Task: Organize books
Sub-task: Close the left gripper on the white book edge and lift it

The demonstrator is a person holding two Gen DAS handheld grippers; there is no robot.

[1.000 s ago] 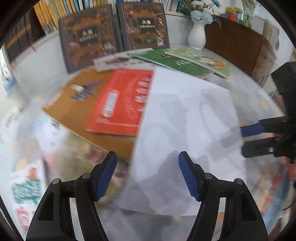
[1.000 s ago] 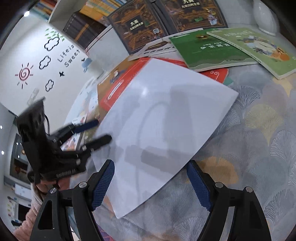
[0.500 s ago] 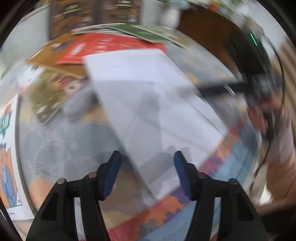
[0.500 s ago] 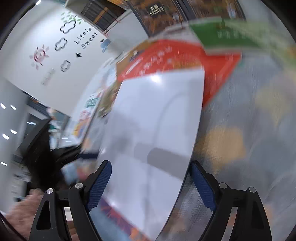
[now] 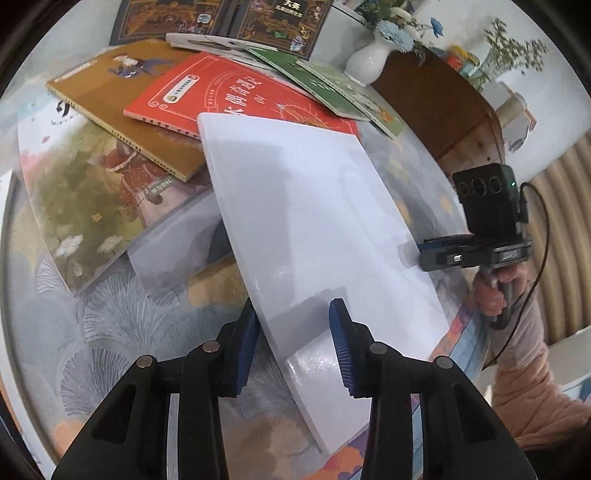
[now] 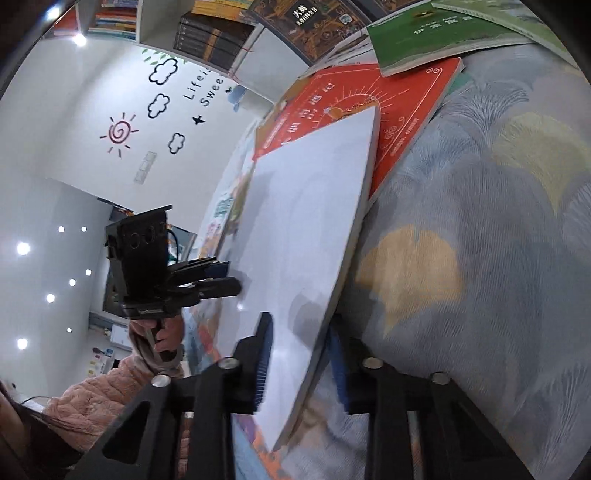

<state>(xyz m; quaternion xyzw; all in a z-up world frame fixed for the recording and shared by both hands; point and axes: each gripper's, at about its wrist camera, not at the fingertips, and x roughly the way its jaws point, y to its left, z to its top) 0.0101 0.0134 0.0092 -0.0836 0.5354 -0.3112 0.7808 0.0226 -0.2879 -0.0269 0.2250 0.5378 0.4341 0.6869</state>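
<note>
1. Cloth printed with grey, blue and yellow fan-shaped leaves covers the one surface (image 5: 122, 332), which carries all the loose books.
2. One white book (image 5: 306, 206) is the largest thing on it. It lies blank side up near the front edge, tilted, with its far corner resting on the red book.
3. One picture book with a garden scene (image 5: 96, 206) lies flat to the left, partly under the brown book.
4. One brown book (image 5: 122, 99) and one red book (image 5: 236, 96) overlap behind the white one, the red on top of the brown.
5. Two green books (image 5: 332, 92) overlap at the far side, lapping onto the red one.
6. Two dark ornate books (image 5: 229, 22) stand leaning at the back.
7. One white vase (image 5: 365, 62) with pale blue flowers stands beside them.
8. Two claws are at work. The left claw (image 5: 293, 347) straddles the near left edge of the white book, its blue pads narrowly apart and closing, one on each side of the cover; whether both press on it I cannot tell.
9. The right claw (image 6: 301, 365) is closing on the book's right edge, pads above and below and almost together, gripping it.
</note>
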